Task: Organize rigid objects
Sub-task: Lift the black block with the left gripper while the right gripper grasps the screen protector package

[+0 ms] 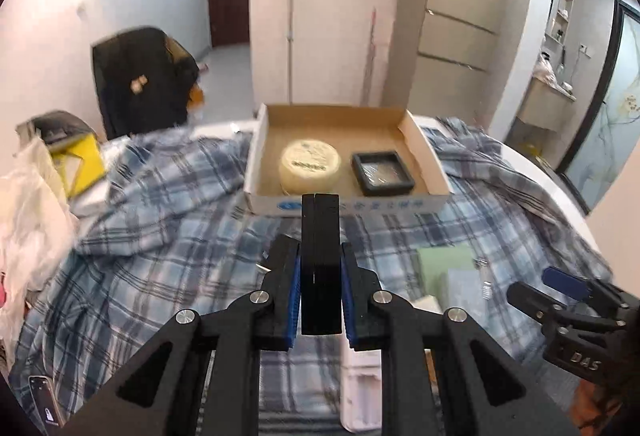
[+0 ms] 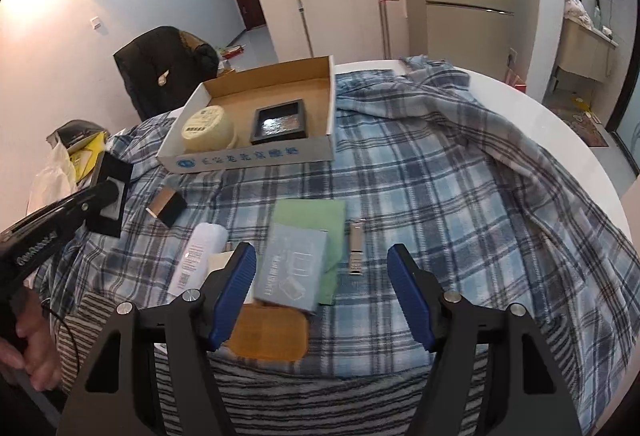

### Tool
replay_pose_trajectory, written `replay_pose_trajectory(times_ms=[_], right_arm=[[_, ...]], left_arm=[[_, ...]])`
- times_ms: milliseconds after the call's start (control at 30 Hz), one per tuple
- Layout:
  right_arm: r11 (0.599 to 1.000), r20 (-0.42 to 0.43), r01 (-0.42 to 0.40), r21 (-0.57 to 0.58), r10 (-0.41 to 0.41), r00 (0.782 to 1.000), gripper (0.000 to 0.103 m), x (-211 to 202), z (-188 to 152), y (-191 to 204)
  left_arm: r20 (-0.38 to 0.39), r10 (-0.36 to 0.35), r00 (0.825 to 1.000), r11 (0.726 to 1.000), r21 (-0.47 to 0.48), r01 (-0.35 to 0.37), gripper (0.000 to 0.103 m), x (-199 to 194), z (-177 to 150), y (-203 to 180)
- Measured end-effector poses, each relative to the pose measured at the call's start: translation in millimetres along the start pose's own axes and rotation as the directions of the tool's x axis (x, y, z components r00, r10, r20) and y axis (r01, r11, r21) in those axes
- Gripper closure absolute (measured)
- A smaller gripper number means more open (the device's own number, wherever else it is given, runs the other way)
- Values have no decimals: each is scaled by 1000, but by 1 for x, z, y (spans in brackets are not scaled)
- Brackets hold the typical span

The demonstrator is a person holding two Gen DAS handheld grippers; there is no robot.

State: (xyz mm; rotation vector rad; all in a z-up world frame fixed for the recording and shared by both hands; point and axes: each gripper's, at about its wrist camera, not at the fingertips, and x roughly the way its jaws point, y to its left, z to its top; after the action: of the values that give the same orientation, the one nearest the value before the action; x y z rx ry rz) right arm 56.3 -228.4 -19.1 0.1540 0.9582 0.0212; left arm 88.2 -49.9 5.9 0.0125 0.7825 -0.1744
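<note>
Blue-padded fingers of the left gripper point(image 1: 320, 276) clench a flat black case point(image 1: 321, 260) edge-up at centre frame, lined up with the cardboard box point(image 1: 348, 202) beyond, likely its destination; a round tin point(image 1: 310, 166) and black tray point(image 1: 382, 172) already sit inside.

Right view: the right gripper point(image 2: 322, 280) hangs released, empty, over the unsorted blue booklet point(image 2: 292, 272) on plaid cloth point(image 2: 440, 204).

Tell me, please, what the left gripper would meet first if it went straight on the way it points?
Probably the near wall of the cardboard box: the left gripper, shut on a black case, points at it. Depth is unclear.
</note>
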Motion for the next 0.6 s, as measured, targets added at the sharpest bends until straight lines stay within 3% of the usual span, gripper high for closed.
replay_pose_trajectory(times_ms=[133,333,600], right_arm=[[1000,-52,12,-18,-13,999,36,20,-1,13],[998,-100,57,-1,-57,993,36,46,1,19],[996,-181,81,36,-73,981,48,73,1,19]], left_arm=[[5,-41,999,998,-50,41,84,11,-17,20],[-31,-43,999,997,-69,41,84,35,-32,33],[-124,-69,990,988,-145,51,84,56,-42,57]])
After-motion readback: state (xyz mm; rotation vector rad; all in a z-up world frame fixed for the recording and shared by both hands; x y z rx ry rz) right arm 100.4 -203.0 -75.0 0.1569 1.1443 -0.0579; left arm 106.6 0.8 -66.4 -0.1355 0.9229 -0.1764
